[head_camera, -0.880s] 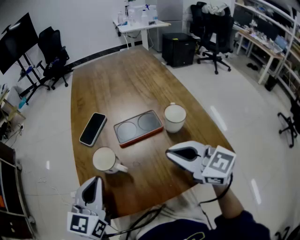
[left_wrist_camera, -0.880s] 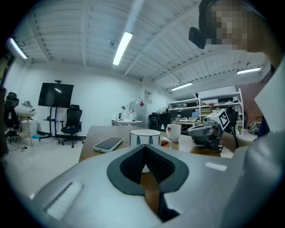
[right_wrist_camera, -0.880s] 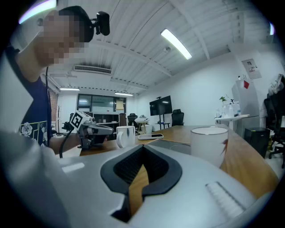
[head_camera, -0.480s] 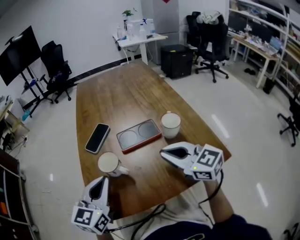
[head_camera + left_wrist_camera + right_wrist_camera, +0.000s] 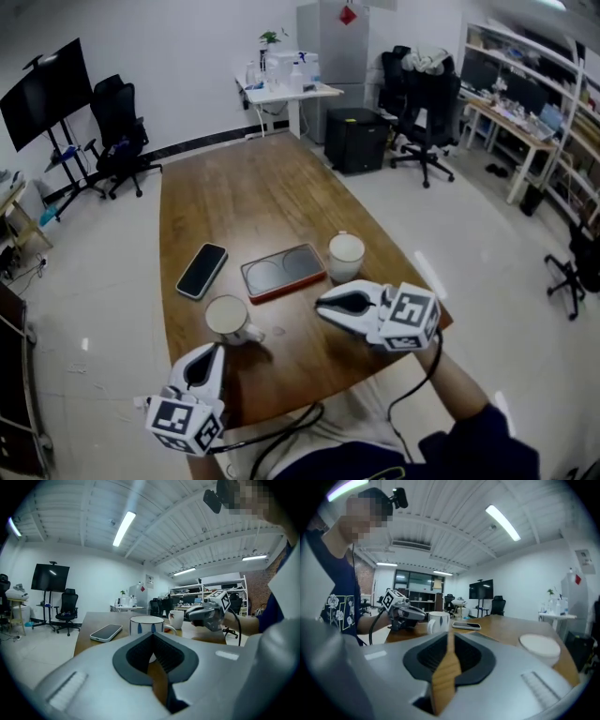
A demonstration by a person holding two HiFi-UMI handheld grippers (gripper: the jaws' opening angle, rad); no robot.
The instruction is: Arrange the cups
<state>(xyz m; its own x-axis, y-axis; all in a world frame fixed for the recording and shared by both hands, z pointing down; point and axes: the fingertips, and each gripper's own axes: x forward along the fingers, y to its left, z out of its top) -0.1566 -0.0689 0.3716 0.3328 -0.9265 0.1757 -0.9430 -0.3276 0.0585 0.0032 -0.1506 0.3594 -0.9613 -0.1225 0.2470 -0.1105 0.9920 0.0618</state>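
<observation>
Two white cups stand on the wooden table [image 5: 253, 197]. One cup [image 5: 346, 255] is just right of the dark tray [image 5: 283, 270] with two round recesses. The other cup [image 5: 228, 319], its handle to the right, stands near the front left. My left gripper [image 5: 208, 352] is shut and empty at the front edge, pointing at that cup [image 5: 146, 623]. My right gripper [image 5: 323, 307] is also shut and empty, hovering in front of the right cup, which shows as a white rim [image 5: 540, 645] in the right gripper view.
A black phone [image 5: 202, 270] lies left of the tray. The far half of the table is bare wood. Office chairs [image 5: 422, 89], a black cabinet [image 5: 354, 141], a side desk [image 5: 286, 92] and a screen on a stand [image 5: 47, 94] surround the table.
The head view has tilted up and shows more of the room. Both grippers stay shut near the front edge, the right one slightly nearer the tray. Cups, tray and phone have not moved.
</observation>
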